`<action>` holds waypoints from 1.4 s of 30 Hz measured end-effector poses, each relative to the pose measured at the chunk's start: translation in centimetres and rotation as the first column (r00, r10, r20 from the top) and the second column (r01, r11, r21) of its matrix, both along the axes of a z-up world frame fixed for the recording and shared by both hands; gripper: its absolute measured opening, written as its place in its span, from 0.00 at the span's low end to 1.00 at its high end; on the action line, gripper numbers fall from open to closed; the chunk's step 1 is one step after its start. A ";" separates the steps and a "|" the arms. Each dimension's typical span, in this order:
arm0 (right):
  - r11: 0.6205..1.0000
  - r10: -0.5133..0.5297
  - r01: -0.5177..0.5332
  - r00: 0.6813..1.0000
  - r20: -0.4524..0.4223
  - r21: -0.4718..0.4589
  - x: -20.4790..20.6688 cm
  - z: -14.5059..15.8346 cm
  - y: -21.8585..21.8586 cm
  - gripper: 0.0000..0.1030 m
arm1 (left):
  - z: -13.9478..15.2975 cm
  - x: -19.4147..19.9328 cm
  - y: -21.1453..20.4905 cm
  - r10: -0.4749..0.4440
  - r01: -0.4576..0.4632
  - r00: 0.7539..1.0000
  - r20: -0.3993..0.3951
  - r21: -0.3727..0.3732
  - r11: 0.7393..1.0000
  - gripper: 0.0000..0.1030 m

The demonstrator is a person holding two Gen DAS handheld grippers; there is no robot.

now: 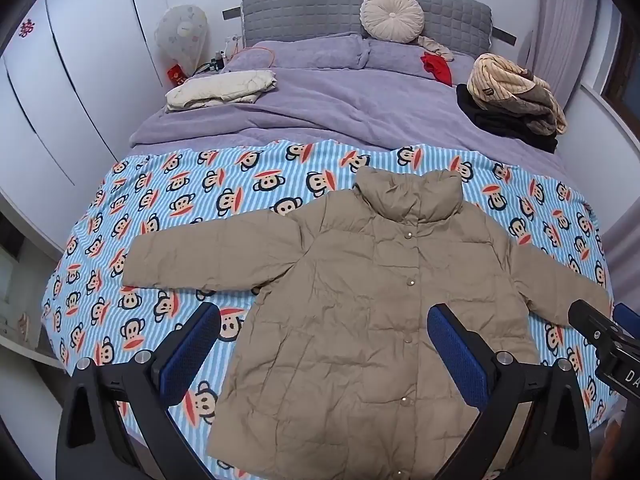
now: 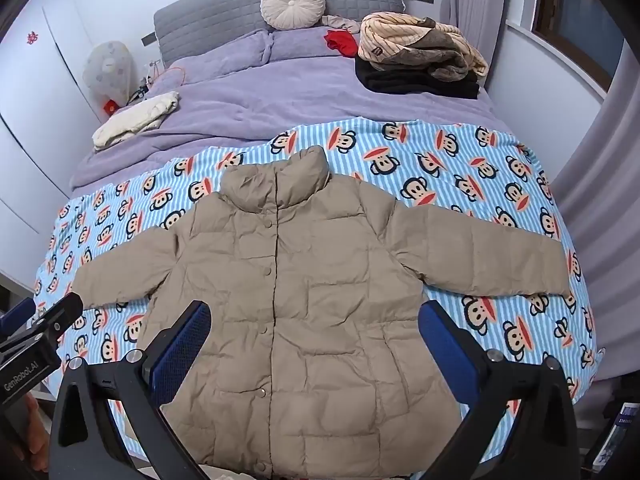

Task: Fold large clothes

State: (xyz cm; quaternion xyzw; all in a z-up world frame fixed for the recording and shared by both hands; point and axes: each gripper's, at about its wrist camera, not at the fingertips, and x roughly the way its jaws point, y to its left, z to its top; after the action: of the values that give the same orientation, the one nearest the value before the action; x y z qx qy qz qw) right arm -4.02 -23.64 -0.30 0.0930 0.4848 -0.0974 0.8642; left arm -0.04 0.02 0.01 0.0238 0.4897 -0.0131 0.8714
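Tan quilted puffer jacket [image 2: 304, 300]: light, soft, slippery; grip cuffs. Left gripper [image 1: 324, 356], right gripper [image 2: 314, 354] wide open, empty

From my feed, a blue striped monkey-print blanket [image 1: 168, 216] covers the near half of the bed. Beyond it lies a lilac duvet [image 1: 312, 108]. At eleven o'clock on the duvet sits a folded cream garment [image 1: 222, 90]; at one o'clock, a striped beige garment [image 2: 416, 46] lies on a black one [image 2: 416, 80]. A round pleated cushion [image 1: 392, 16] leans against the grey quilted headboard [image 1: 320, 4] at twelve, a red cloth [image 1: 438, 66] just below it.
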 end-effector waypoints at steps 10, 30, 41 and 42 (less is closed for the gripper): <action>1.000 0.004 -0.004 1.000 -0.001 -0.003 -0.2 0.1 0.0 1.00 | 0.1 0.0 0.5 -0.004 0.004 1.000 -0.005 -0.002 1.000 1.00; 1.000 0.002 -0.002 1.000 -0.001 0.000 -0.8 0.4 -0.1 1.00 | 0.0 0.0 0.0 0.002 -0.002 1.000 -0.002 0.004 1.000 1.00; 1.000 0.001 -0.001 1.000 0.000 0.001 -1.1 0.4 -0.7 1.00 | 0.0 -0.1 0.1 0.001 -0.001 1.000 -0.005 0.010 1.000 1.00; 1.000 0.001 -0.001 1.000 -0.001 0.001 -1.1 0.4 -0.9 1.00 | 0.0 -0.1 0.1 0.001 -0.001 1.000 -0.006 0.010 1.000 1.00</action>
State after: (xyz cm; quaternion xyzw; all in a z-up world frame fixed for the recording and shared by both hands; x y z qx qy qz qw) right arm -5.11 -24.53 0.11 0.0930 0.4853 -0.0966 0.8640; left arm -0.15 0.11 0.05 0.0279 0.4924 -0.0101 0.8699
